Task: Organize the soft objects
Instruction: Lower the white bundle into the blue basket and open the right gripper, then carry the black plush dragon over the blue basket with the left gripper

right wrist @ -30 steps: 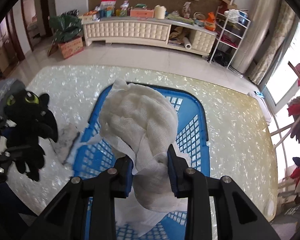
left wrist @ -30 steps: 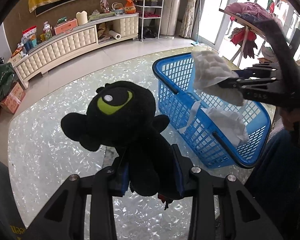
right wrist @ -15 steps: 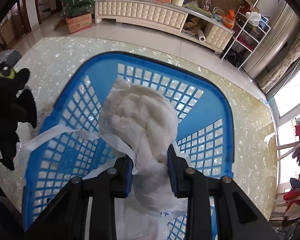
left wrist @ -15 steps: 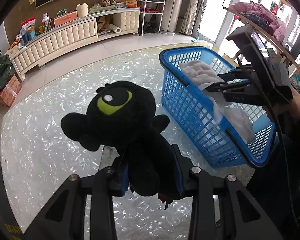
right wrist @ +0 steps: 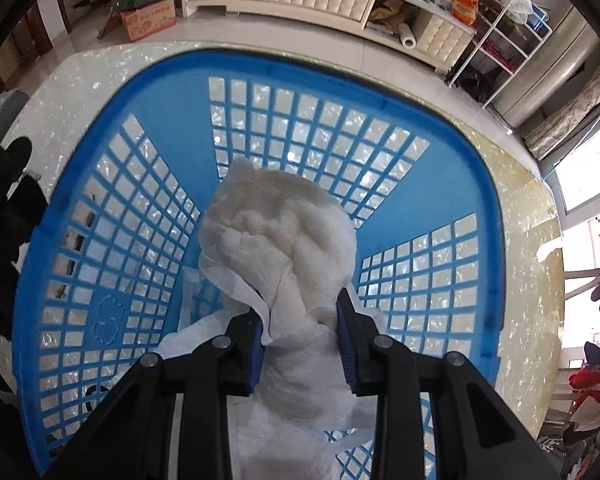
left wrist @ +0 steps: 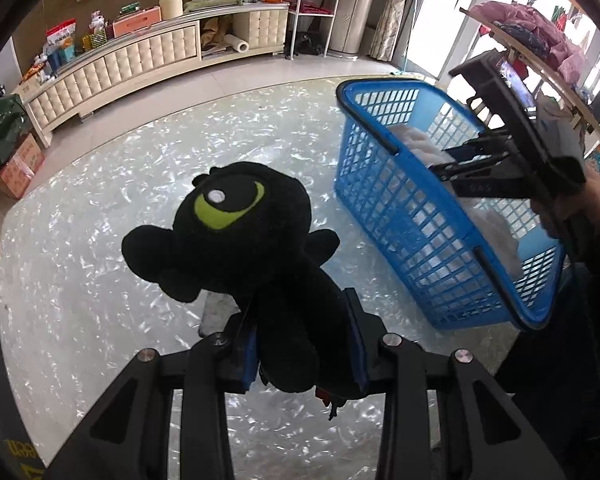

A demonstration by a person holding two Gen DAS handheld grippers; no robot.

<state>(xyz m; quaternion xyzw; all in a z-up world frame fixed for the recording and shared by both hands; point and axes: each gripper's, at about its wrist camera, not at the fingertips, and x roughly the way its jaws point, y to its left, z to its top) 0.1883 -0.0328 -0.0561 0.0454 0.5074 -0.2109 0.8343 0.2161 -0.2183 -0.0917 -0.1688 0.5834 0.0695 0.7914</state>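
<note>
Right gripper (right wrist: pixel 300 336) now low inside the blue basket (right wrist: pixel 488 216), down from a position above the rim a second ago; blue pads pinched on the white gauze cloth (right wrist: pixel 276 240). Cloth bunched ahead of the fingers, upper fold over the mesh floor, tail trailing back under the gripper onto more white fabric already lying in the basket. From the left wrist view, right gripper (left wrist: pixel 448 162) reaching in over the near long wall, cloth (left wrist: pixel 418 142) below rim level. Contact between cloth and basket floor not resolvable.

Judgement: placement of the cloth nearly done; release is the remaining step for this item.

Left gripper (left wrist: pixel 302 348) clamped on the lower body of the black plush dragon (left wrist: pixel 244 240), head and green eye upright ahead of the fingers, held above the desk (left wrist: pixel 80 248), basket off to the right of it. Pose unchanged over the last second. Judged next in line for the basket.

Surroundings: small grey-white item (left wrist: pixel 216 314) on the desk just below and ahead of the left gripper, partly hidden by the plush; identity unclear. Cream cabinet (left wrist: pixel 140 60) and wire rack (left wrist: pixel 312 4) far ahead across the floor.

Obstructions: right gripper occupies the basket opening; plush entry likely requires it to clear first. Basket wall stands between plush and basket interior.
</note>
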